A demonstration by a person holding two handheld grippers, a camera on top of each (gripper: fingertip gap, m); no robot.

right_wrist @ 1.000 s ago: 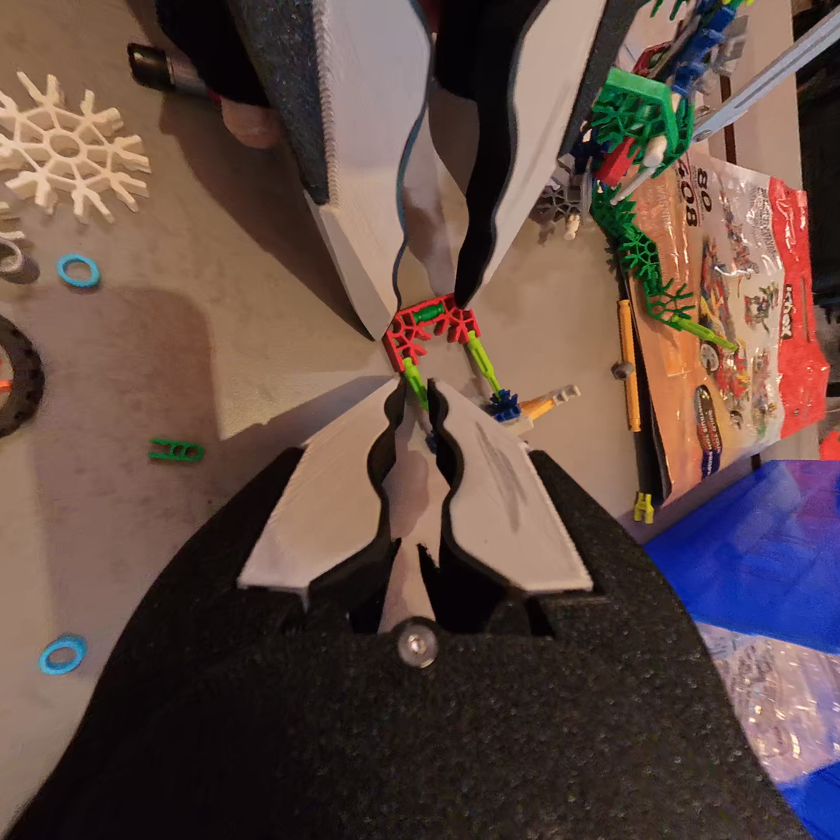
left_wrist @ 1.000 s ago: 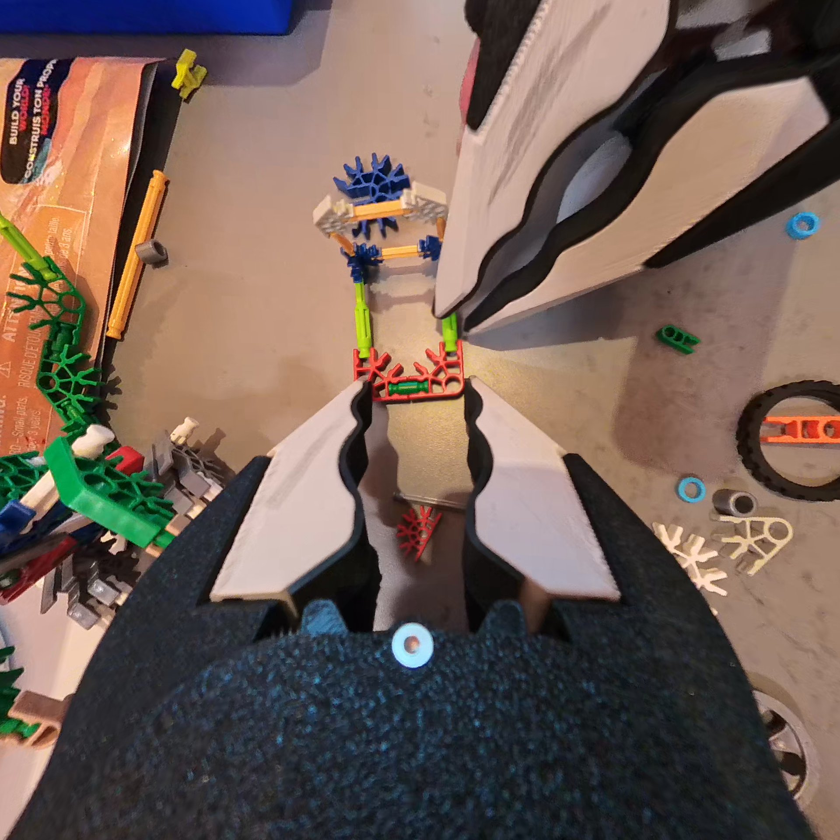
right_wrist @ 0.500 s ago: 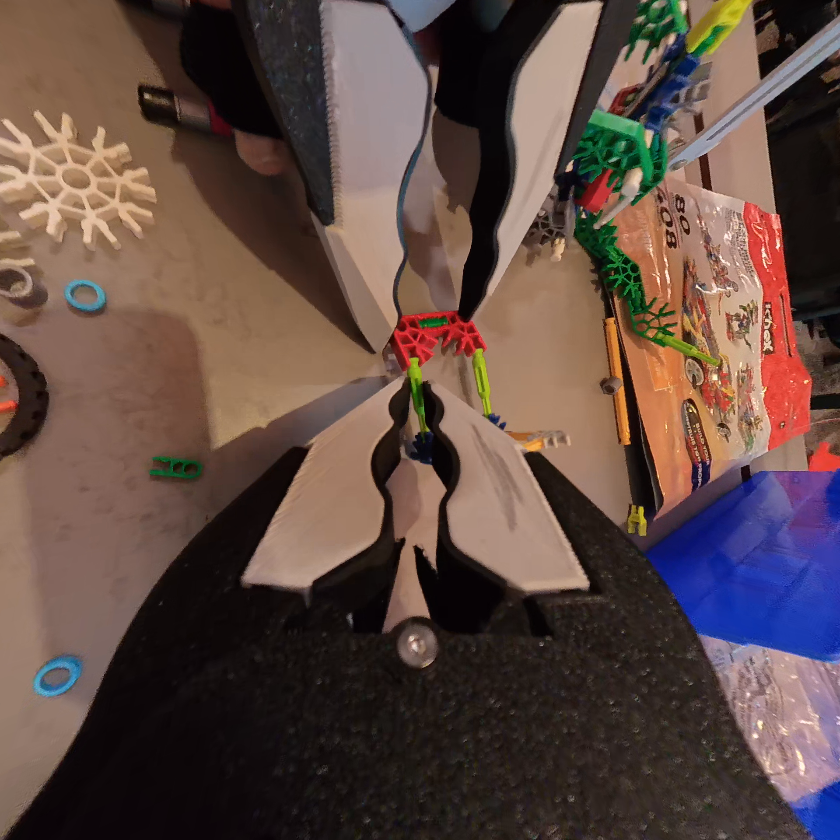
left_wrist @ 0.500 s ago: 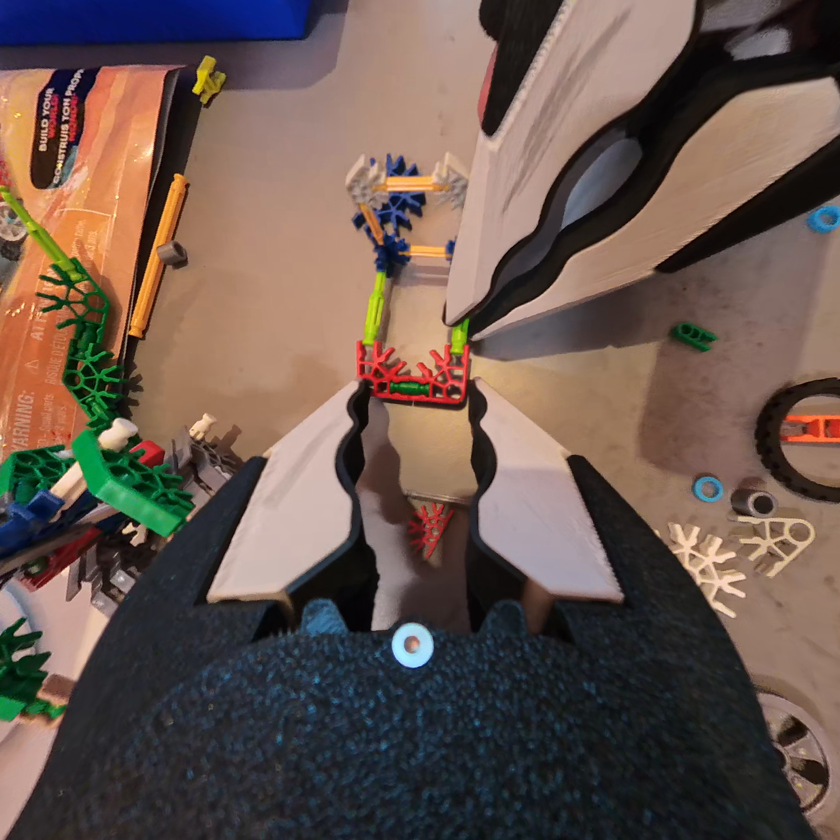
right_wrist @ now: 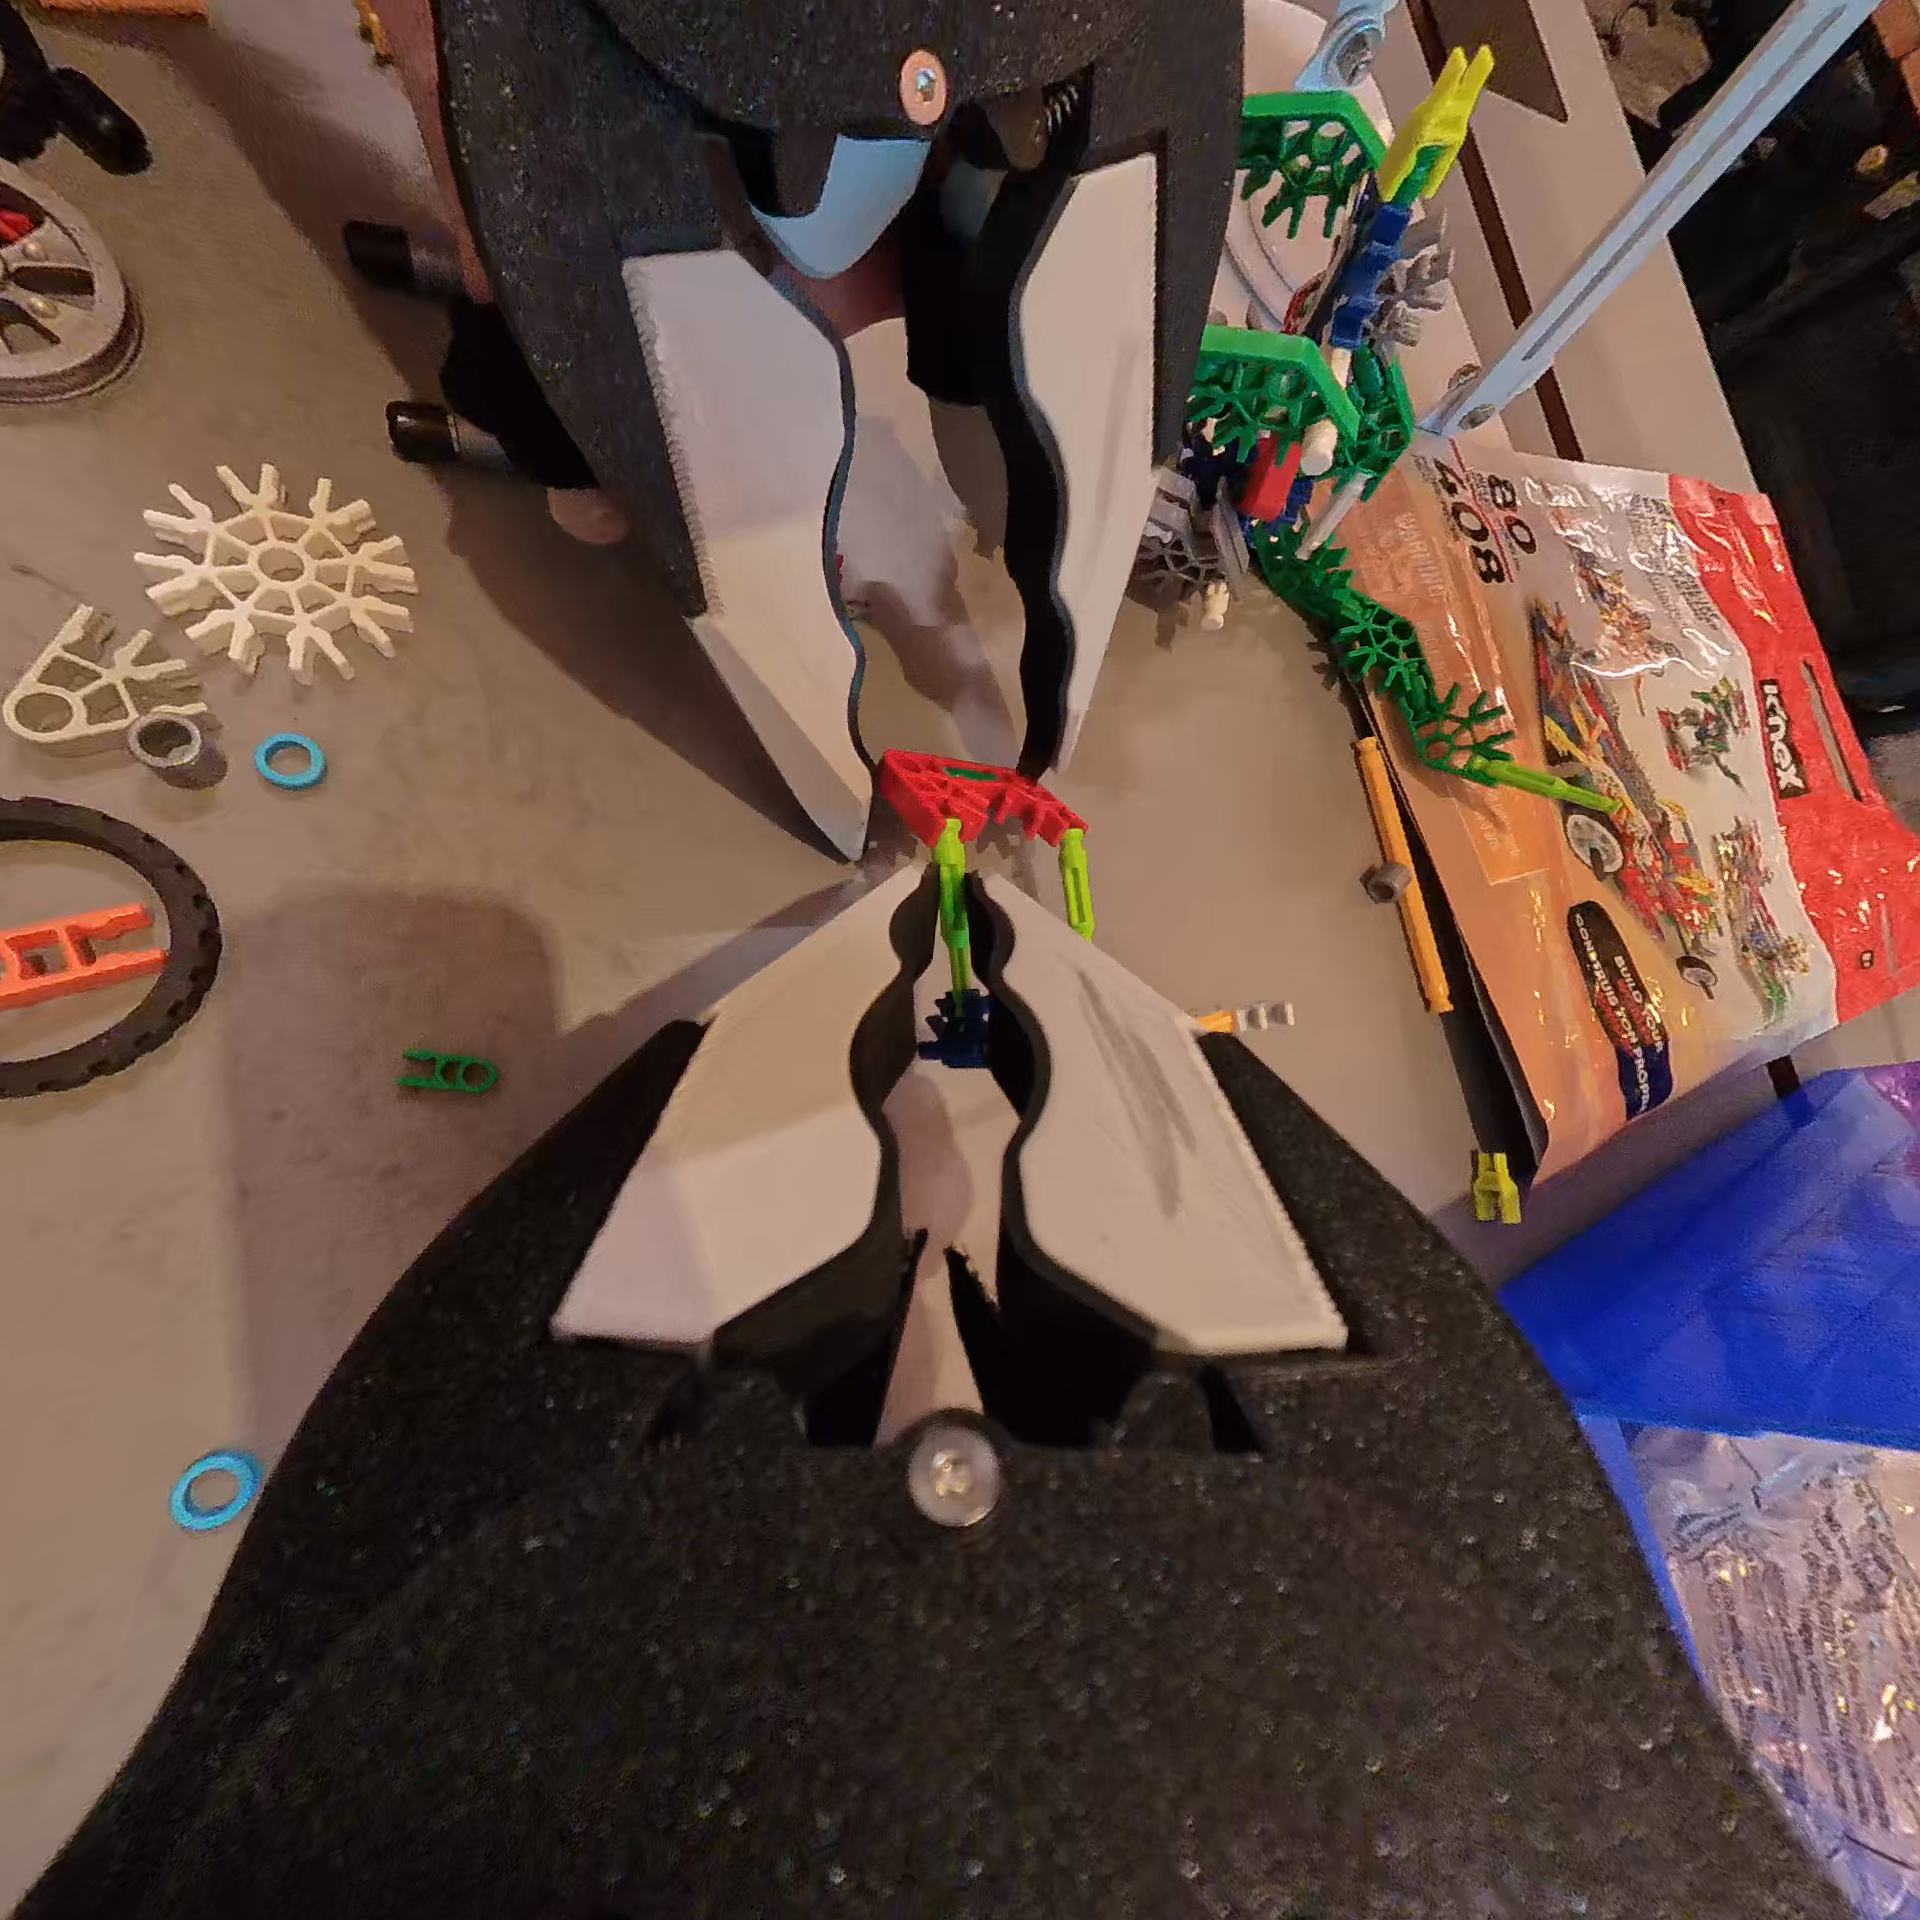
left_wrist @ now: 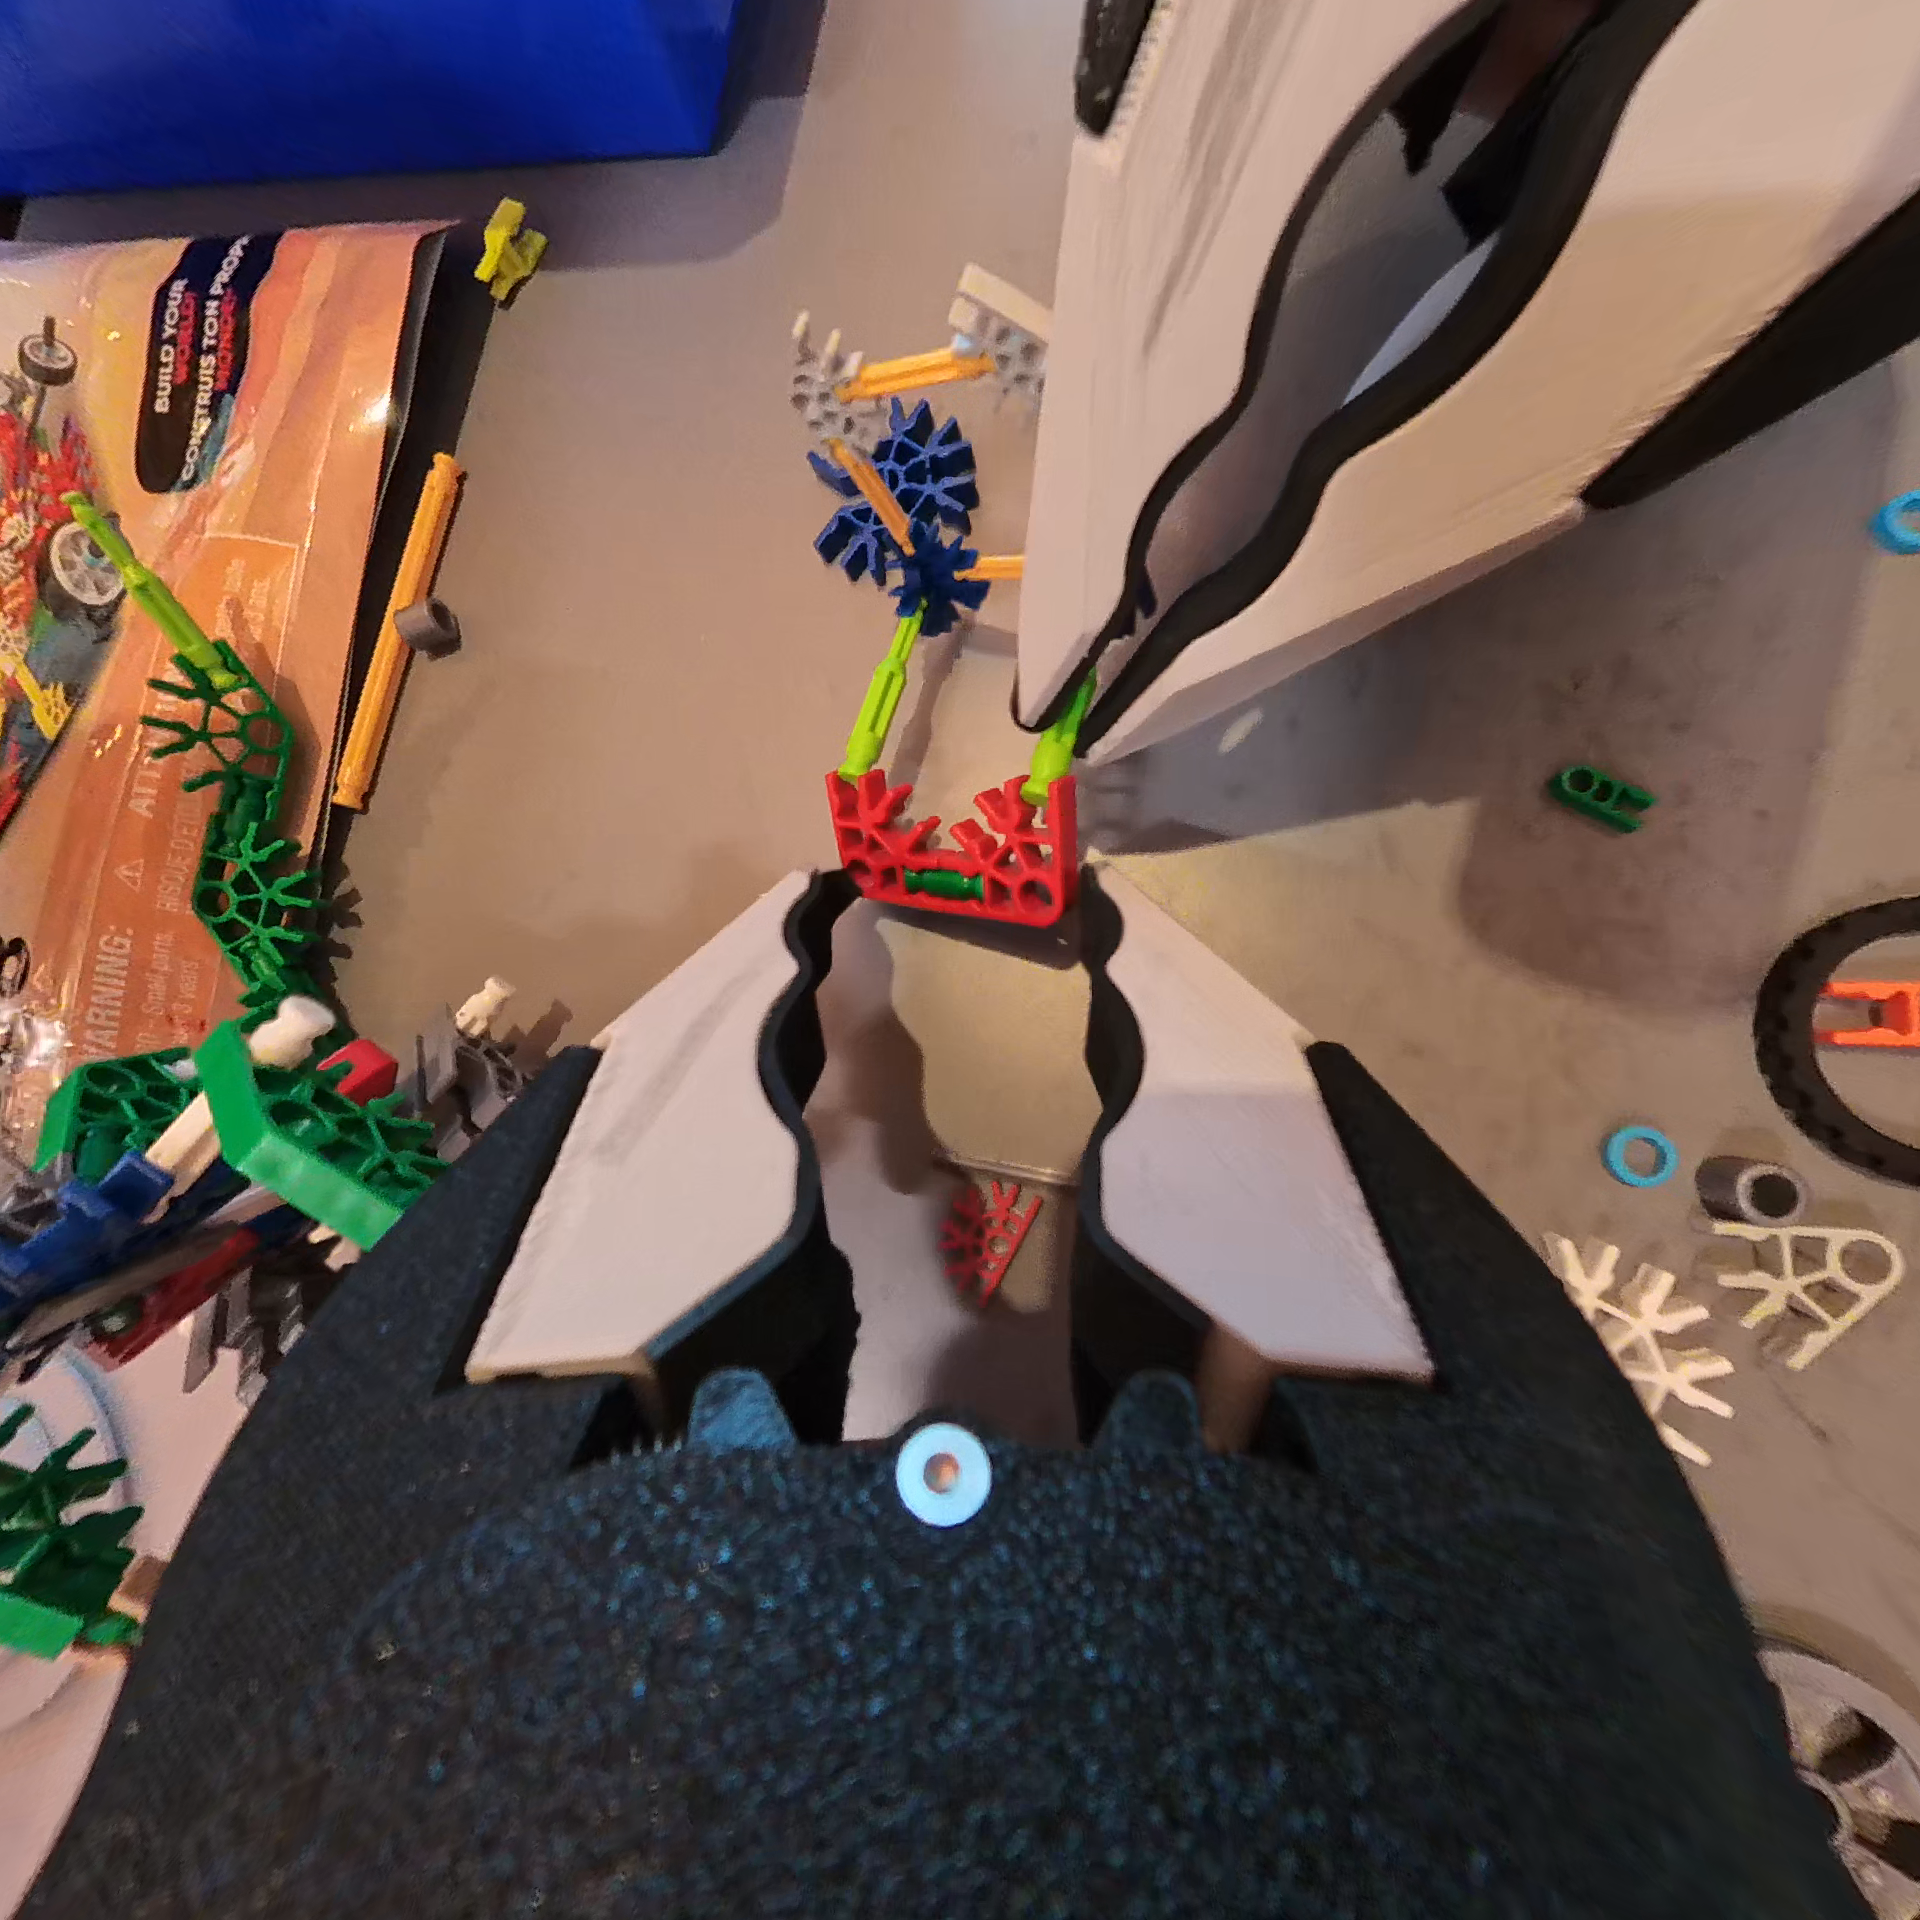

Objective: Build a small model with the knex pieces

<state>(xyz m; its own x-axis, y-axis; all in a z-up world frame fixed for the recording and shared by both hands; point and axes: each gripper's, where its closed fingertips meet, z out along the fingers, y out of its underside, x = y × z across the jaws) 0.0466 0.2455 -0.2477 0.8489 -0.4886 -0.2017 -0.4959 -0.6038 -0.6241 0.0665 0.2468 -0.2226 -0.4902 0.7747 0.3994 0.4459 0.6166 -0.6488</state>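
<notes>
A small toy frame [left_wrist: 940, 727] is held off the bench [left_wrist: 623, 675] between both claws. Its red end piece [left_wrist: 951, 862] is gripped by the left claw [left_wrist: 951, 894]; one lime rod [right_wrist: 951, 914] is pinched by the right claw [right_wrist: 951, 883]. Frame part-built; loose parts are scattered around, including a white snowflake piece [right_wrist: 275, 571] and a black tyre [right_wrist: 104, 945].

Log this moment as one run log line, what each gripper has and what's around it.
left gripper: shut on red connector pair | right gripper: shut on lime-green plastic rod | assembly: held above grey table | nearby: black rubber tyre
</notes>
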